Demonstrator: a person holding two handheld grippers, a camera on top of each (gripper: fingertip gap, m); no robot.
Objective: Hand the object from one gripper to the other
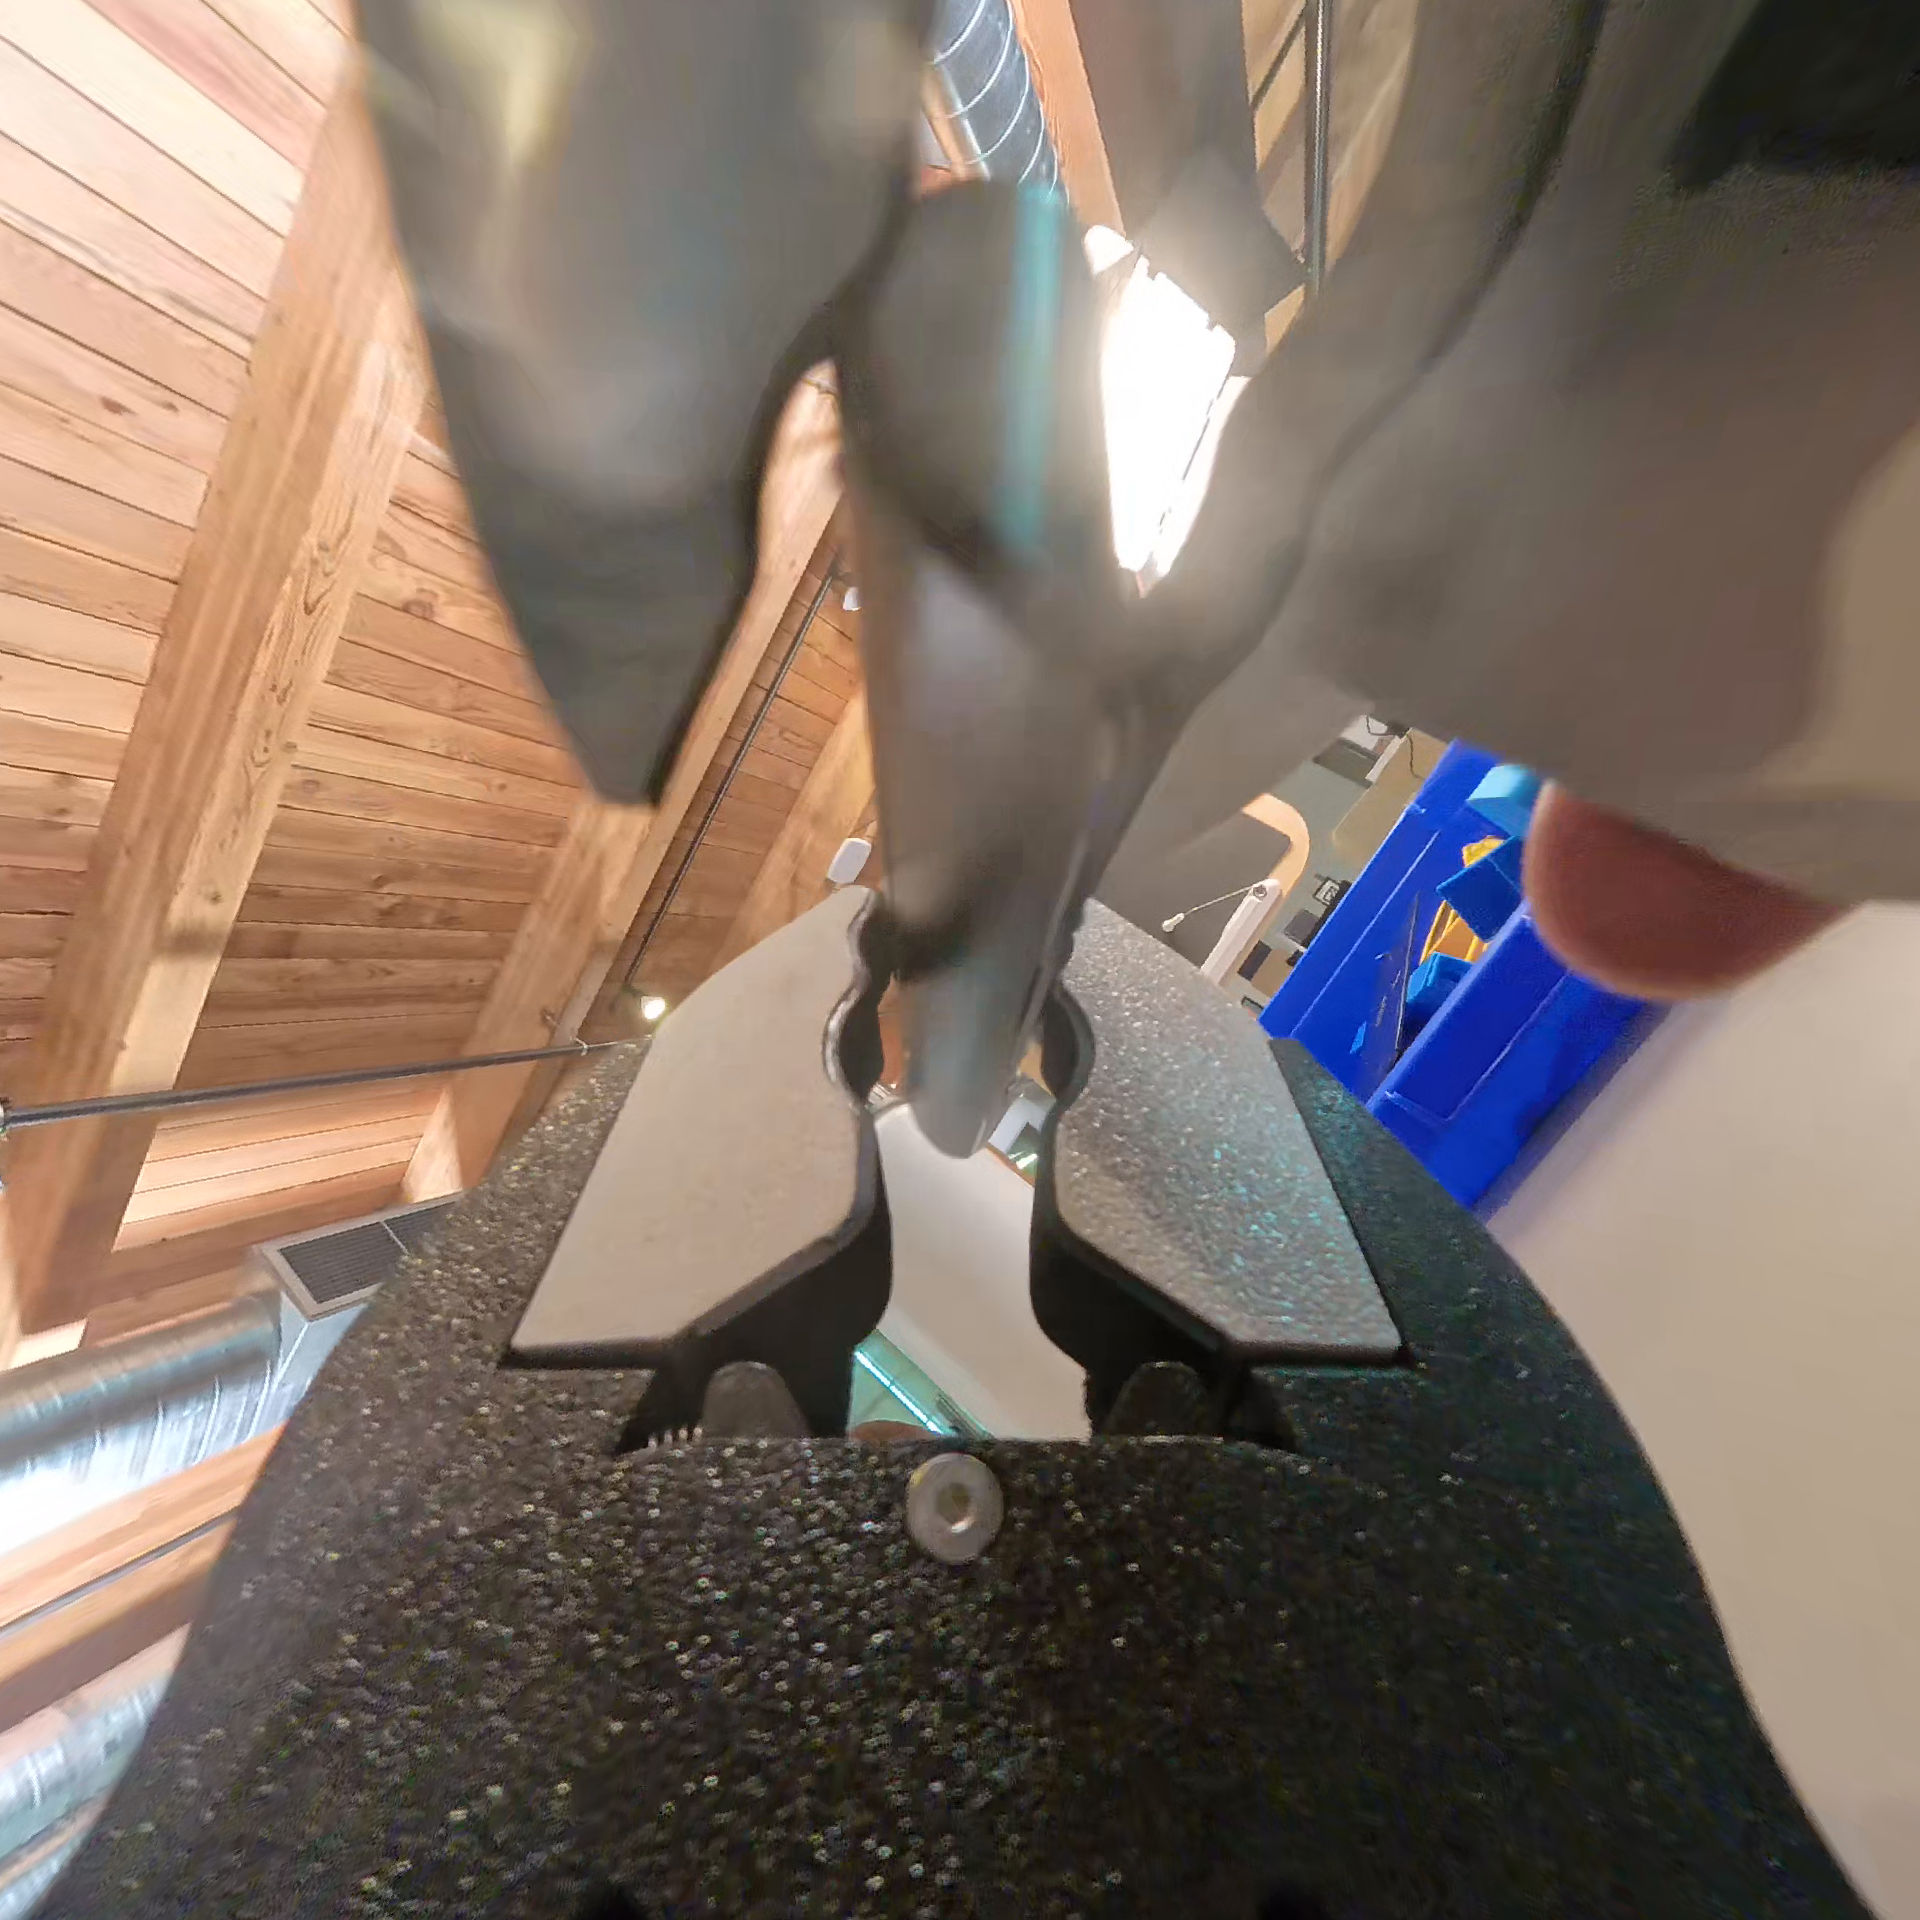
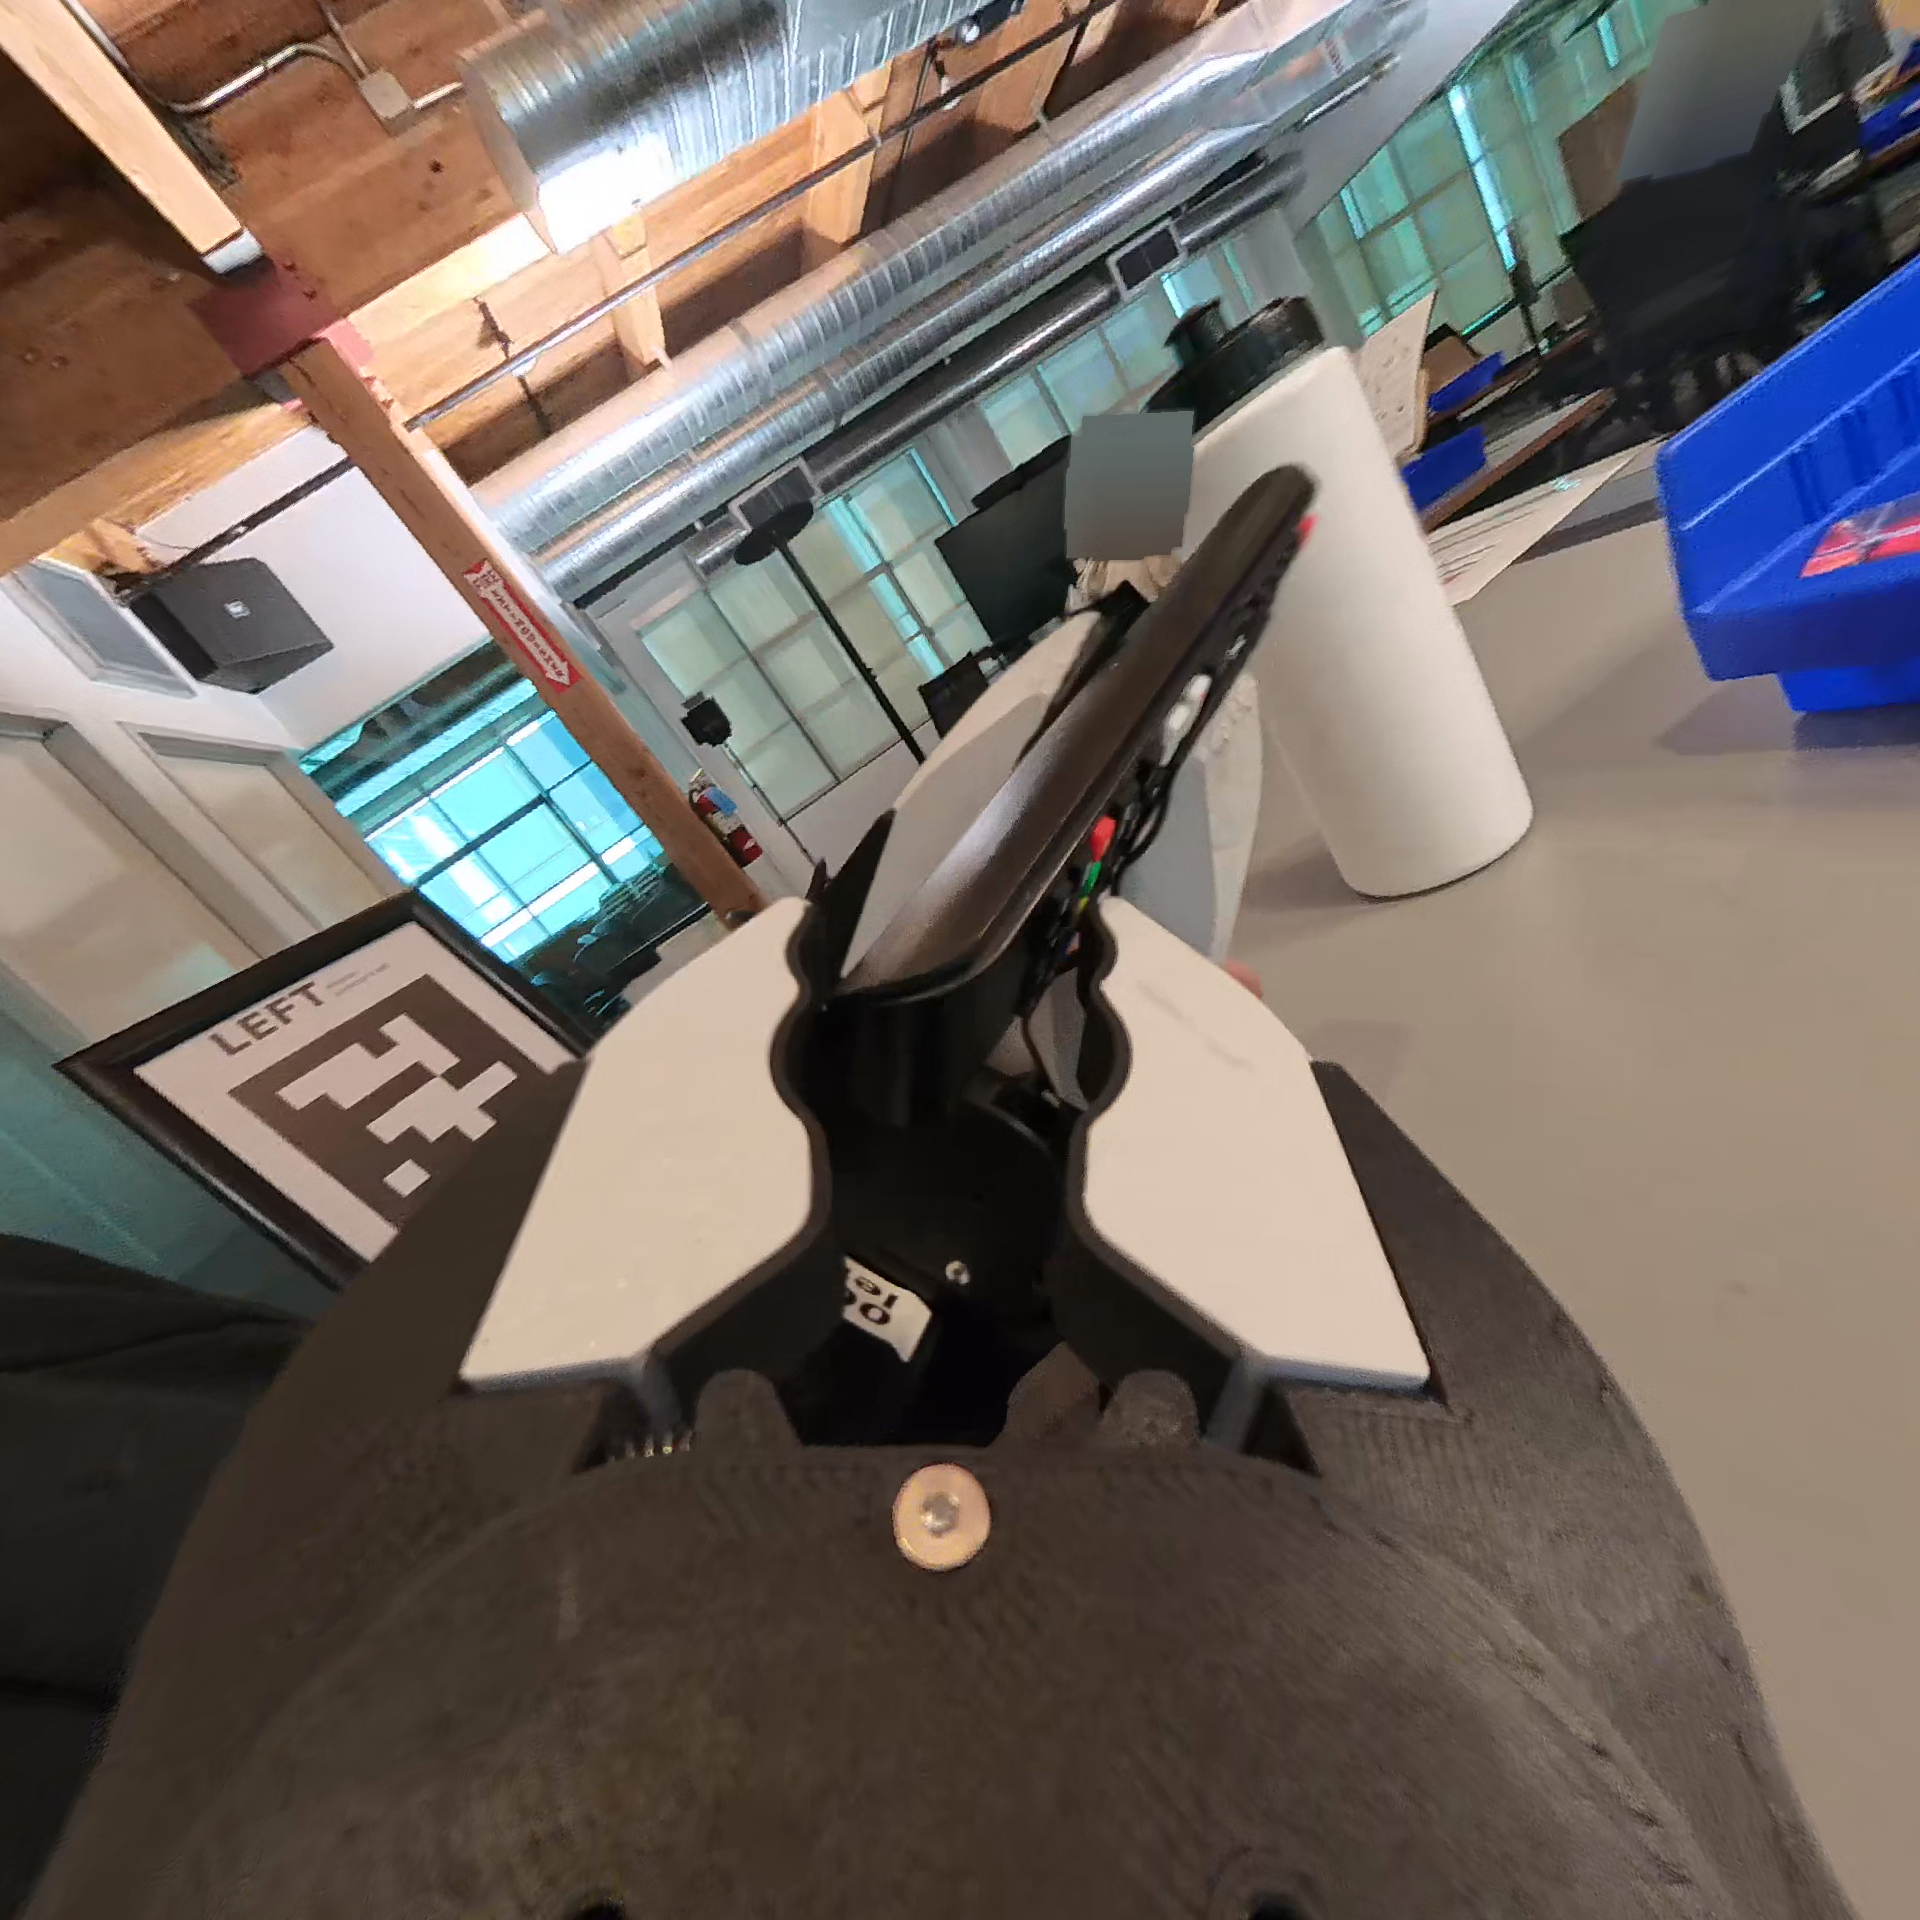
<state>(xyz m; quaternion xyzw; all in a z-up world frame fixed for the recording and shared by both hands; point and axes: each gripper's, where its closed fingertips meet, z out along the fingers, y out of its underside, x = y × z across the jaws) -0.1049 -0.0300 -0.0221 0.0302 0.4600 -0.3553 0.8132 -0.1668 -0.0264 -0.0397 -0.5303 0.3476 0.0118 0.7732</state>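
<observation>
The object (image 2: 1122, 707) is a slim black device with thin wires and small coloured bits along one edge. In the left wrist view it is a blurred dark strip (image 1: 966, 727) rising from my left gripper (image 1: 961, 997), which is shut on its lower end and points up at the ceiling. My right gripper (image 2: 956, 935) straddles the near end of the object with its jaws apart. From below, its fingers (image 1: 623, 468) are large blurred grey shapes on both sides of the object, with gaps of light between. The left gripper's black body (image 2: 935, 1195) sits just under the right fingers.
A grey table (image 2: 1558, 1039) carries a white paper roll (image 2: 1382, 644) and blue bins (image 2: 1808, 520), also in the left wrist view (image 1: 1455, 987). A framed marker board (image 2: 343, 1101) stands at the left. A person's fingertip (image 1: 1662, 904) shows at the right. Wooden beams and ducts are overhead. Left tips to right tips: about 7 centimeters.
</observation>
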